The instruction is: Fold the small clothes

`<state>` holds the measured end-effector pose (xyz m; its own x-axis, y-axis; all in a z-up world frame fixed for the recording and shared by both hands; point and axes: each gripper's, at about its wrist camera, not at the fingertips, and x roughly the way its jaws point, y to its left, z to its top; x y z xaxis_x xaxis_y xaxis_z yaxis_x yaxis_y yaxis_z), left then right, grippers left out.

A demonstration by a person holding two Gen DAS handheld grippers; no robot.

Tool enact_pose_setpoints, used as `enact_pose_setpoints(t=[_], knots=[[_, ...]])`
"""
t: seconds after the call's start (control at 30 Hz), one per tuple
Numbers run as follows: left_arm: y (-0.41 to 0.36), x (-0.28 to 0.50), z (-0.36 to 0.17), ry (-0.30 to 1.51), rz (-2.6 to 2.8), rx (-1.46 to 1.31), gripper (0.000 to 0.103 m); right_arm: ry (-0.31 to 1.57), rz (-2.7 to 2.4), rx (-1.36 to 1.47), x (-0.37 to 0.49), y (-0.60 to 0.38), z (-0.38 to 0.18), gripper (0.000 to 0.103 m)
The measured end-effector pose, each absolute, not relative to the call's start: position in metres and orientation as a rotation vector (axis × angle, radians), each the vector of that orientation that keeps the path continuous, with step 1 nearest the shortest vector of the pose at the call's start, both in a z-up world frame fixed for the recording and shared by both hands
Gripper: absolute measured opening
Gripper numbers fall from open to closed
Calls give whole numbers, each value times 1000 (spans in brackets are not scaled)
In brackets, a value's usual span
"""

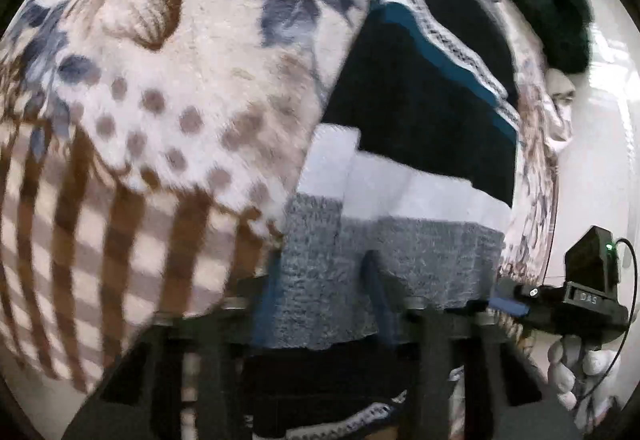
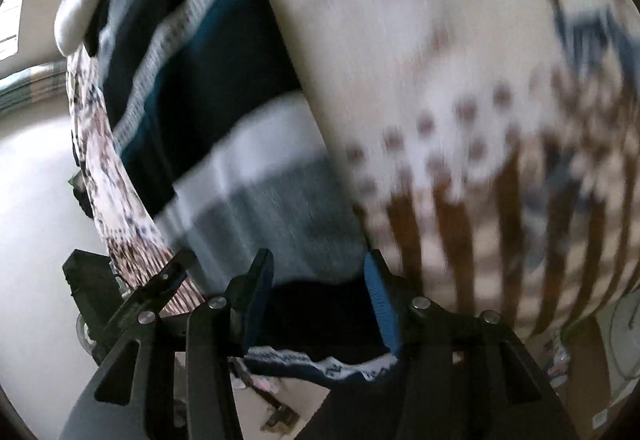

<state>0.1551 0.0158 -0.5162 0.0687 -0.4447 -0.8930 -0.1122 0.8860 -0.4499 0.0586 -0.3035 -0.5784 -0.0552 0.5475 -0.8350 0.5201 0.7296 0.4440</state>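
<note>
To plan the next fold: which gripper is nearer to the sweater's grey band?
Left, slightly. The grey band drapes across the left gripper; the right gripper only reaches the band's edge, with dark fabric between its jaws.

The right tongs (image 2: 316,304) stand with their blue-padded fingers (image 2: 380,304) apart, and the hem of a striped knit garment (image 2: 224,128) lies between them. The garment carries dark navy, teal, white and grey bands, with a patterned edge hanging below the fingers. A fleece blanket (image 2: 460,80), cream with brown dots and stripes, lies beside it on the right. A speckled patterned cloth (image 2: 112,176) runs along the garment's left edge. The view is motion-blurred.
</note>
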Motion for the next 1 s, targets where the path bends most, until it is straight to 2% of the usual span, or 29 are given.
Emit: enact_pose_setpoints(t=[0.03, 0.07, 0.1, 0.2, 0.27, 0.3, 0.37, 0.4, 0.43, 0.53, 0.67, 0.7, 0.73, 0.87, 0.93, 0.97, 1.0], knots=[[13, 154, -514, 1484, -273, -450, 10, 1704, 22, 887, 51, -301, -586, 49], [13, 154, -509, 1461, -266, -416, 10, 1707, 20, 913, 45, -297, -593, 42], [16, 156, -504, 1445, -261, -401, 10, 1692, 1, 909, 38, -297, -594, 7], [35, 155, -503, 1432, -236, -415, 9, 1647, -57, 843, 29, -299, -589, 7], [40, 152, -504, 1443, -225, -392, 10, 1650, -66, 859, 20, -304, -589, 7], [43, 150, -503, 1445, -230, -409, 14, 1660, -50, 863, 17, -304, -588, 8], [46, 139, -496, 1450, -238, -452, 23, 1674, -19, 851, 11, -306, -578, 24], [47, 131, -494, 1450, -242, -468, 29, 1673, 11, 836, 4, -304, -571, 41], [50, 122, -494, 1445, -251, -489, 29, 1674, 28, 822, -1, -302, -568, 49], [41, 98, -506, 1480, -248, -513, 29, 1717, 66, 768, -24, -293, -574, 49], [31, 74, -517, 1498, -232, -524, 31, 1869, 79, 695, -68, -275, -609, 47], [31, 70, -517, 1496, -234, -529, 39, 1869, 71, 707, -75, -276, -610, 47], [29, 66, -516, 1497, -231, -528, 42, 1859, 66, 715, -80, -279, -608, 47], [23, 59, -514, 1497, -219, -478, 42, 1701, 35, 795, -92, -303, -575, 47], [20, 56, -510, 1471, -219, -434, 36, 1631, 29, 822, -90, -311, -562, 48], [18, 55, -508, 1463, -220, -421, 27, 1611, 27, 826, -87, -312, -561, 48], [19, 53, -507, 1456, -218, -406, 7, 1612, 28, 823, -84, -313, -563, 48]])
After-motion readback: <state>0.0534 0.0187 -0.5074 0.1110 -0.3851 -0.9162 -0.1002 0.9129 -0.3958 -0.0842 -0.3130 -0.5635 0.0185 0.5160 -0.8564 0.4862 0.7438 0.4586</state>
